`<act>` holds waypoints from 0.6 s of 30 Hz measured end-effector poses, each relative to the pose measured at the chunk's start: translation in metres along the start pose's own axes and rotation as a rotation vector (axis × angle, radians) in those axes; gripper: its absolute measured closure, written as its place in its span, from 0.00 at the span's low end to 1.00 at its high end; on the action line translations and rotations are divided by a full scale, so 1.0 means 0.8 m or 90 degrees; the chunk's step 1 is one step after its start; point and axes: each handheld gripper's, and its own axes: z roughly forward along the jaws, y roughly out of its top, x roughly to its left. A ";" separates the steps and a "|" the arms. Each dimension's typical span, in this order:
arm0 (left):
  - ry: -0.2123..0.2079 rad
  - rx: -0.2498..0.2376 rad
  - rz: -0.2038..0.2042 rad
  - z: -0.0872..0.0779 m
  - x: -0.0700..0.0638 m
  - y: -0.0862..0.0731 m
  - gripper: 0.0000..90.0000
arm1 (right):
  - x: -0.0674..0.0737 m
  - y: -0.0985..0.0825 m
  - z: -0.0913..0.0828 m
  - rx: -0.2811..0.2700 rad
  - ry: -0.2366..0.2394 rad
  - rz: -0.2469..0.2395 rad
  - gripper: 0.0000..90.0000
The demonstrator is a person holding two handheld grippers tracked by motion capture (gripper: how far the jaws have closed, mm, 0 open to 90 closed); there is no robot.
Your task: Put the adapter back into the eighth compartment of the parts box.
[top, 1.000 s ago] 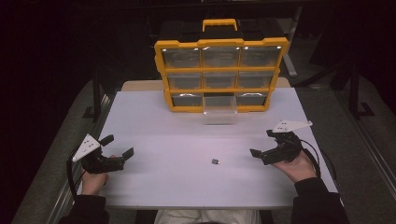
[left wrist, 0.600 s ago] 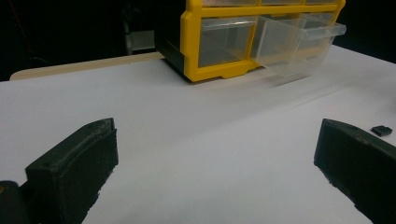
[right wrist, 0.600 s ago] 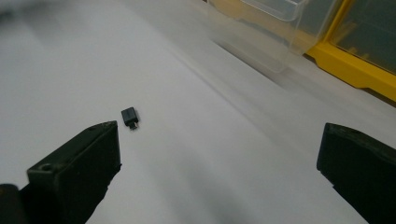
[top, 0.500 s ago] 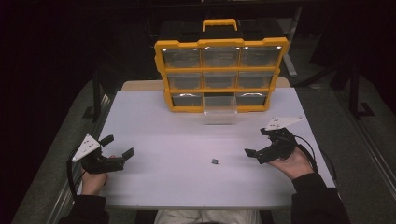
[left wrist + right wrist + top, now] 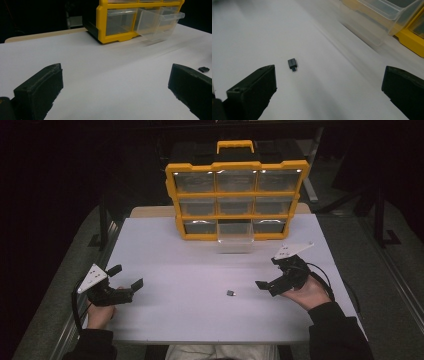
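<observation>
On the white table [image 5: 200,270], right gripper [image 5: 267,286] jaws spread, tilted toward small black part [image 5: 231,293]

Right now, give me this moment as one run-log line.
right claw: open, near small black part, apart | left claw: open, idle | clear drawer: pulled out | part: on table

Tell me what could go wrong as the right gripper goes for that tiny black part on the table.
1. The small black part lies flat on the smooth white table; the wide-open right gripper may push it away rather than pinch it.
2. The pulled-out clear drawer of the yellow organizer sticks out over the table near the right gripper, so a lifting arm might knock it.
3. The part is tiny and could slip from the fingers.
</observation>
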 end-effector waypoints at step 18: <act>-0.001 0.002 0.000 0.000 0.000 0.000 0.00 | 0.006 0.013 0.013 0.030 0.011 -0.022 0.00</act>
